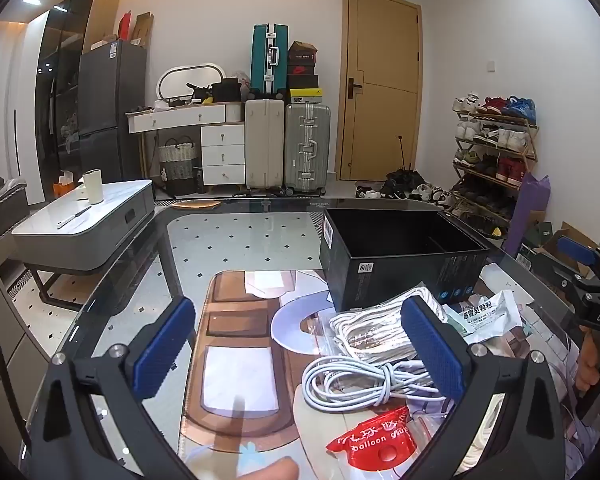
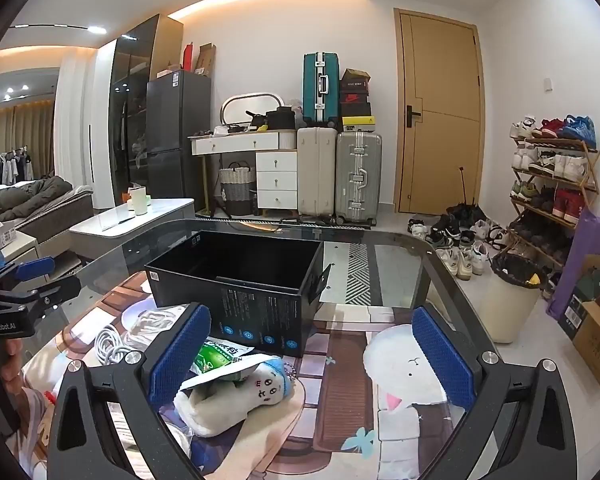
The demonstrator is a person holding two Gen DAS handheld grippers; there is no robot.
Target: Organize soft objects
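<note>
We hold both grippers, left gripper (image 1: 300,356) and right gripper (image 2: 312,360), released above a glass bench (image 1: 236,232); cables (image 1: 364,380), packets and a plush toy (image 2: 228,396) lie before the empty black box (image 2: 236,272), so picking likely starts next

"balloon glue" is printed on the red packet (image 1: 374,442), "DAS" is read on the right gripper's (image 1: 598,300) black body, "GenRobot.AI" is lettered on the left gripper's (image 2: 24,304) body, and Chinese characters are seen on the green-white sachet (image 2: 220,356).
</note>
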